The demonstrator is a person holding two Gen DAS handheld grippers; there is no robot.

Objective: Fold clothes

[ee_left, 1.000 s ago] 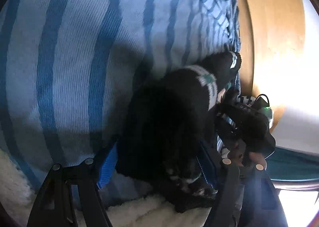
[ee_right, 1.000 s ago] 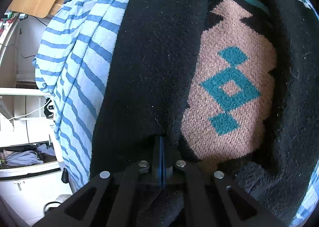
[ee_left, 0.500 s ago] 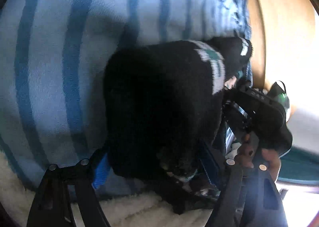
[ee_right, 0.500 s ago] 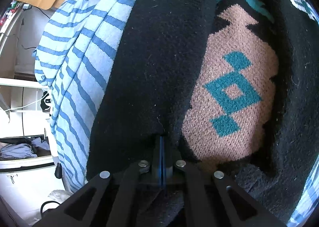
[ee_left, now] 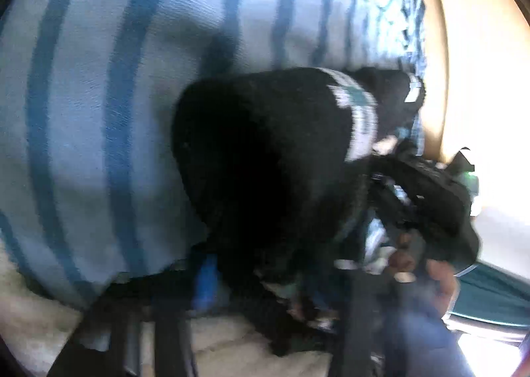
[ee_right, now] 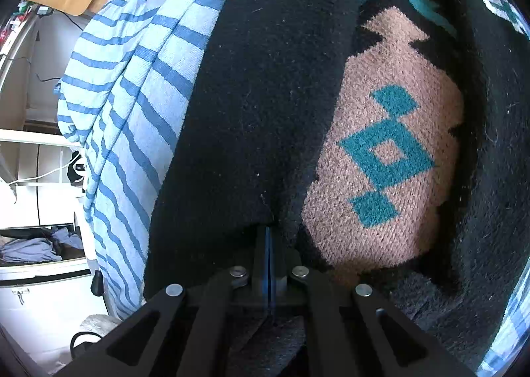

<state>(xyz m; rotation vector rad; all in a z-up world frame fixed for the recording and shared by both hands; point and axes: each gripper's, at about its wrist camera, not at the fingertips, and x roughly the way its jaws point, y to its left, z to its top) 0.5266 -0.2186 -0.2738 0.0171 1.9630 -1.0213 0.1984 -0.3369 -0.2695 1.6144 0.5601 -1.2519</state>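
A black knitted sweater (ee_right: 258,118) with a tan and teal diamond pattern fills the right wrist view. My right gripper (ee_right: 268,238) is shut on a fold of it, blue pads pressed together. In the left wrist view the same sweater (ee_left: 265,161) hangs bunched in front of a blue-striped cloth (ee_left: 99,95). My left gripper (ee_left: 265,277) is blurred; its fingers stand wide apart with the sweater's lower edge between them. The other gripper and the hand holding it (ee_left: 427,211) show at the right.
The striped cloth (ee_right: 132,95) drapes at the left of the right wrist view. A wooden tabletop (ee_left: 434,45) lies behind it. White fleecy fabric (ee_left: 39,310) lies below. A white bin with clothes (ee_right: 33,254) and shelves stand at the left.
The left gripper has moved in closer to the sweater and the view has blurred. The sweater bunch has swung left. The right gripper keeps its hold.
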